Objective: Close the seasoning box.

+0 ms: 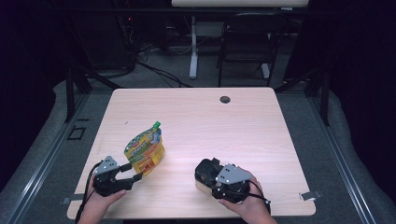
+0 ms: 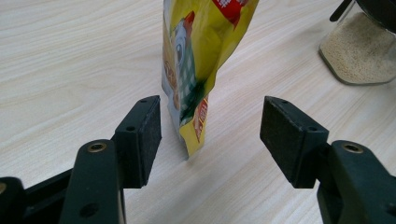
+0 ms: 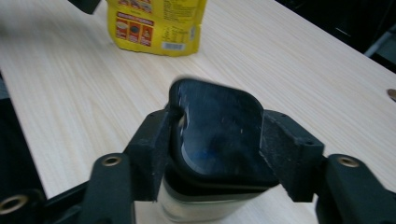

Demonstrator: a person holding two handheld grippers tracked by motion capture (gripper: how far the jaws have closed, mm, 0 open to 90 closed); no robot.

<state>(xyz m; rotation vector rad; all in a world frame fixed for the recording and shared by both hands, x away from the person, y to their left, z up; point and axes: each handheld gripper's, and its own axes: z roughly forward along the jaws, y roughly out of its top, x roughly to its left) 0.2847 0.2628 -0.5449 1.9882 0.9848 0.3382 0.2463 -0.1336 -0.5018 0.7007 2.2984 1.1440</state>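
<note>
A yellow stand-up pouch (image 1: 144, 149) with a green cap stands upright on the wooden table (image 1: 210, 121). My left gripper (image 1: 133, 171) is open at its base. In the left gripper view the pouch's bottom corner (image 2: 194, 135) sits between the two pads of the left gripper (image 2: 210, 135) and touches neither. My right gripper (image 3: 215, 144) straddles the black lid (image 3: 219, 130) of a glass jar (image 3: 196, 212). The lid lies tilted on the jar, and the pads stand close beside its two sides without clearly pressing; I read the jaws as open. The jar (image 2: 362, 51) holds pale grains.
A round cable hole (image 1: 225, 99) sits near the table's far edge. Beyond the table are a black chair (image 1: 247, 37) and a white desk leg (image 1: 193, 46). The pouch (image 3: 154, 28) stands a short way beyond the jar.
</note>
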